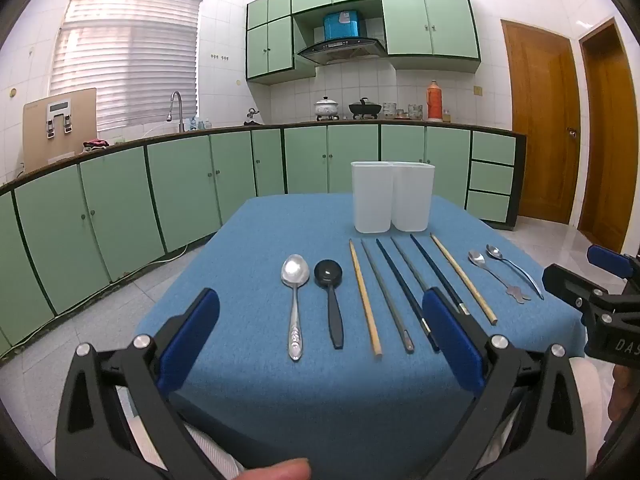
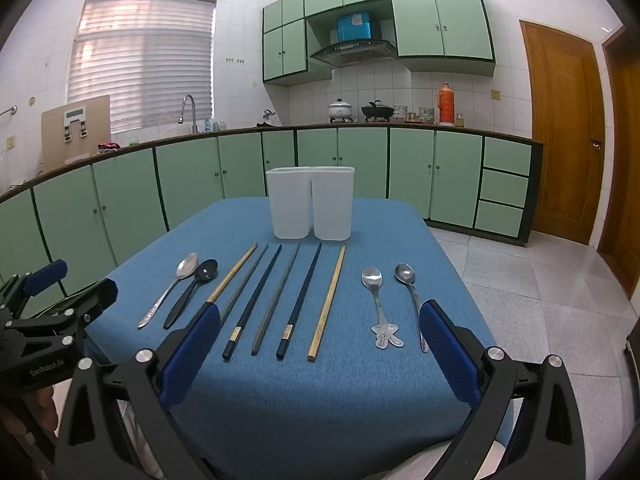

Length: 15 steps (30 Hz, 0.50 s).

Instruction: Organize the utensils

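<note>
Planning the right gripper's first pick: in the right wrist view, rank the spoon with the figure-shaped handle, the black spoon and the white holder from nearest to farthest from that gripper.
From the right gripper:
1. Figure-handled spoon, just ahead, toward its right finger.
2. Black spoon, off to the left, past the left finger.
3. White holder, farthest, standing at the far end of the blue cloth.

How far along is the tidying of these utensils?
Nothing looks done yet. The two white holders look empty from here. Nothing is in hand: the left hand-held gripper and right hand-held gripper are both open. Everything is left: the six chopsticks and four spoons, such as the black spoon, lie in a row on the blue table.
</note>
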Motion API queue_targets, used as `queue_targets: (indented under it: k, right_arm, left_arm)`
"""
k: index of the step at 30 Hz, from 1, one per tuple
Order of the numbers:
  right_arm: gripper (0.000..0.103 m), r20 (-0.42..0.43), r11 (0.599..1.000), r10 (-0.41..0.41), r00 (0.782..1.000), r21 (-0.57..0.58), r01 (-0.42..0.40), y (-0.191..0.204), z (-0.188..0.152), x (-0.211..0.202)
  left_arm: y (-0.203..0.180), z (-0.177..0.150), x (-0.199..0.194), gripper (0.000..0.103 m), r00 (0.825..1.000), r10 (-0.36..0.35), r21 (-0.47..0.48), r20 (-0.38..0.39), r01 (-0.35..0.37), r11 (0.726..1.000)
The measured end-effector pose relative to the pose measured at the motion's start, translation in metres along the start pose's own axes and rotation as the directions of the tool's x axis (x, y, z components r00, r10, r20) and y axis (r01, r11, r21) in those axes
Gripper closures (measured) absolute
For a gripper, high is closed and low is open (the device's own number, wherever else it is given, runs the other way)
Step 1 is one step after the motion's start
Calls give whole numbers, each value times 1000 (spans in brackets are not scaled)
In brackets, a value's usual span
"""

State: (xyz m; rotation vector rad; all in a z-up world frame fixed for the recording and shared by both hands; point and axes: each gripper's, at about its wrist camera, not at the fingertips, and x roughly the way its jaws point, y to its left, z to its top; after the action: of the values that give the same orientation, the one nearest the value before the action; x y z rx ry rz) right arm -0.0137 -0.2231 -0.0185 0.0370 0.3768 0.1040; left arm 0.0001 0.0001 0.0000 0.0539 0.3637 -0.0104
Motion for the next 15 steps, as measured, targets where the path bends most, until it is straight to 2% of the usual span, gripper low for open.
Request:
queue_targets:
  k: [15]
  right_arm:
    - [6,-1,1000,0,1000,2,0,-1,0,1]
  left_arm:
    - [2,0,0,5,1000,-2,-2,2,2,1000]
